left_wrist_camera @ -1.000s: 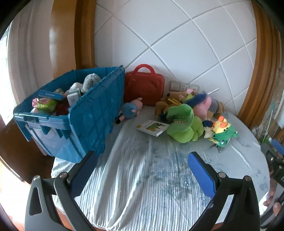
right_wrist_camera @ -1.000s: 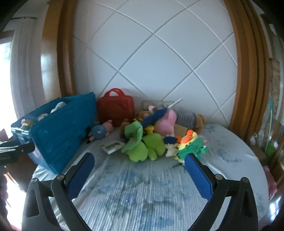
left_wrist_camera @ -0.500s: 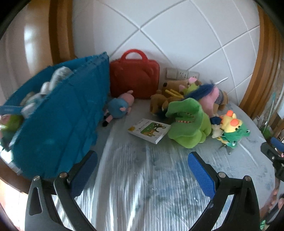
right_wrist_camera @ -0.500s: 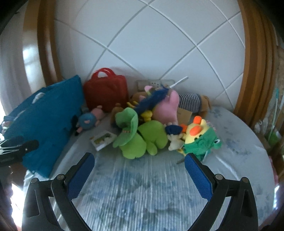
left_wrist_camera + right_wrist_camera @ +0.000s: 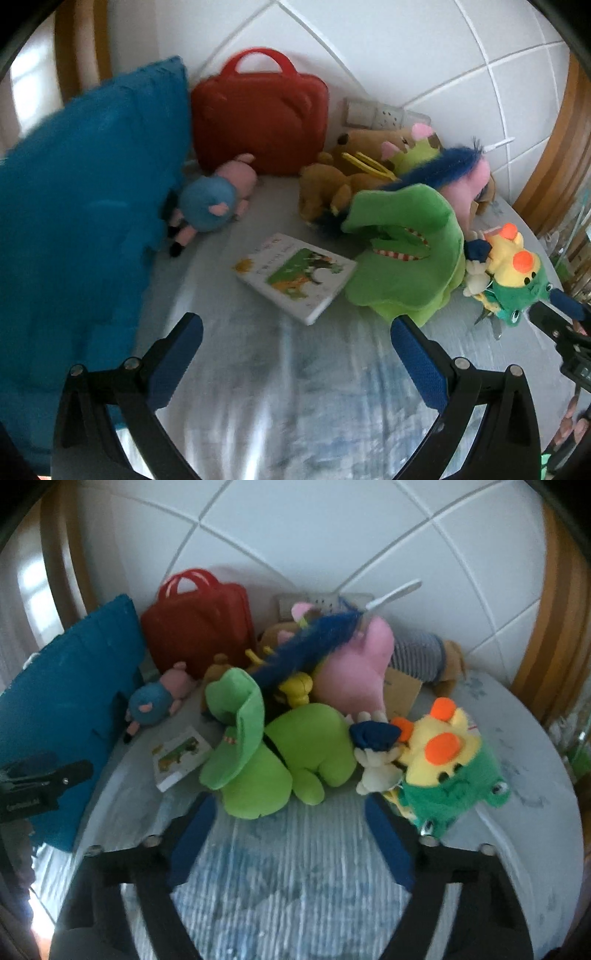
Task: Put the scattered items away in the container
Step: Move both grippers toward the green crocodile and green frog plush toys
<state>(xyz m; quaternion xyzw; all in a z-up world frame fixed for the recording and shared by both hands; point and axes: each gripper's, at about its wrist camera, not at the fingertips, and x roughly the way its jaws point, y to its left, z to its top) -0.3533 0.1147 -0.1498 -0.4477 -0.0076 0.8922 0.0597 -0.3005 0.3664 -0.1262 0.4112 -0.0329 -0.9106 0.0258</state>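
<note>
A blue crate [image 5: 74, 206] stands at the table's left; it also shows in the right wrist view [image 5: 70, 701]. Scattered on the table are a picture book [image 5: 295, 277], a green crocodile plush [image 5: 406, 251], a blue-and-pink pig plush [image 5: 214, 199], a yellow-green frog plush [image 5: 513, 280] and a pink plush with a blue mane [image 5: 354, 668]. My left gripper [image 5: 295, 343] is open and empty, just short of the book. My right gripper [image 5: 291, 812] is open and empty, close before the green crocodile plush [image 5: 273, 753] and the frog plush [image 5: 447, 771].
A red case [image 5: 258, 110] leans against the tiled wall behind the toys. Brown plush toys [image 5: 332, 181] lie behind the crocodile. A striped plush [image 5: 421, 653] lies at the back right. The table [image 5: 280, 398] has a pale striped cloth. Wooden frames flank the wall.
Both grippers have moved forward toward the toy pile, so the toys look larger. The crate has slid to the left edge of both views. Both grippers stayed open.
</note>
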